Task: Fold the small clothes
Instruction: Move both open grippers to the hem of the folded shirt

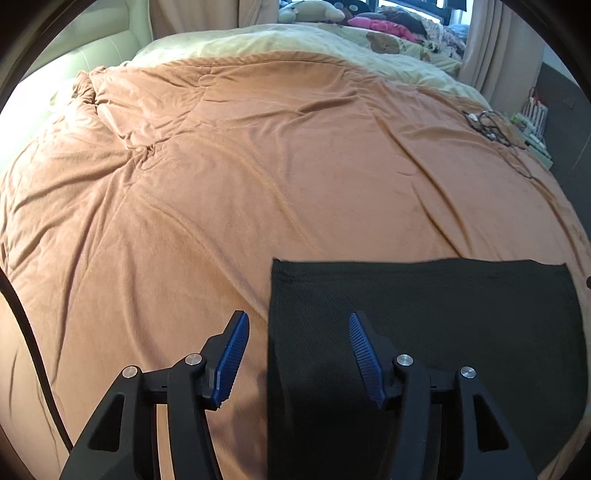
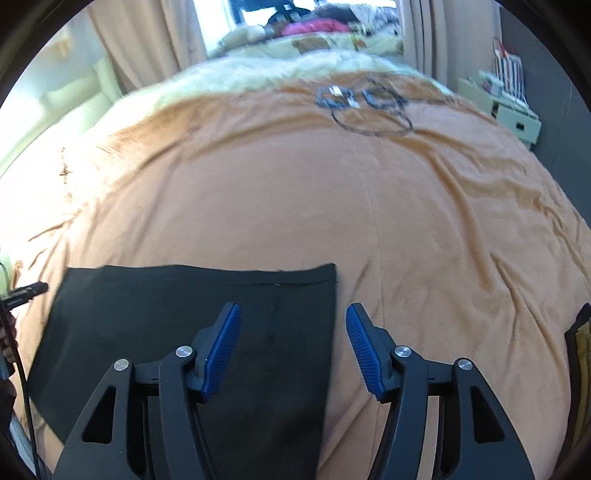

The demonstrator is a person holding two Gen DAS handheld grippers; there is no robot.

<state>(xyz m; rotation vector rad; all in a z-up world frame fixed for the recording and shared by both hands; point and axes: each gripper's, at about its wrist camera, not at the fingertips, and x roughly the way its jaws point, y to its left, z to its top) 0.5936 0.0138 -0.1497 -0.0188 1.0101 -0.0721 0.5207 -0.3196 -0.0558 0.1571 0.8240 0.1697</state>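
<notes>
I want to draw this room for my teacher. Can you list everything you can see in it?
Cloth: one, black, flat on the blanket, near edge of the bed, under both grippers.
Blanket: one, orange-brown, covering most of the bed.
Quilt: one, pale yellow, far end of the bed.
Cables: a tangle, dark, far right part of the blanket.
Pile of clothes: pink and dark, beyond the quilt.
Curtains: beige, beside the window at the back.
Drawer unit: one, pale, right of the bed.
Left gripper: black with blue pads, open, above the cloth's left edge.
Right gripper: same colours, open, above the cloth's right edge.
</notes>
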